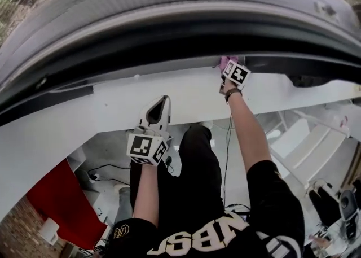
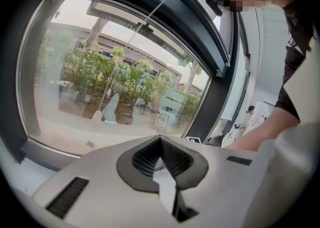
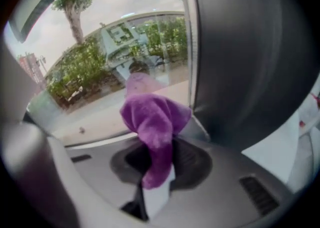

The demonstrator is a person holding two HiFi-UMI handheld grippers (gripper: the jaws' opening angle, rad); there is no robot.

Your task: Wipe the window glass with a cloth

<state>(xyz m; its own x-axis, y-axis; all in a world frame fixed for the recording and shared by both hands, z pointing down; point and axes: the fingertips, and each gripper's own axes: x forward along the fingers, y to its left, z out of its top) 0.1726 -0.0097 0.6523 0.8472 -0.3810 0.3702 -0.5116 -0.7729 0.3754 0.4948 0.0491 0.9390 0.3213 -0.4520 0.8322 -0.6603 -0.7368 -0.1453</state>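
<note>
Fingers (image 3: 192,164) of the right gripper (image 3: 159,149) are pinching a purple cloth (image 3: 152,117), bunched up at the window glass (image 3: 100,72) at its right edge, beside the dark frame (image 3: 240,62). The left gripper (image 2: 161,142) is hanging back nearer, to the left, fingers closed on nothing. One likely risk is the cloth catching on the frame and pulling free of the narrow pinch.

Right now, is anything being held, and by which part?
The right gripper pinches the purple cloth by its lower end; the left gripper holds nothing.
</note>
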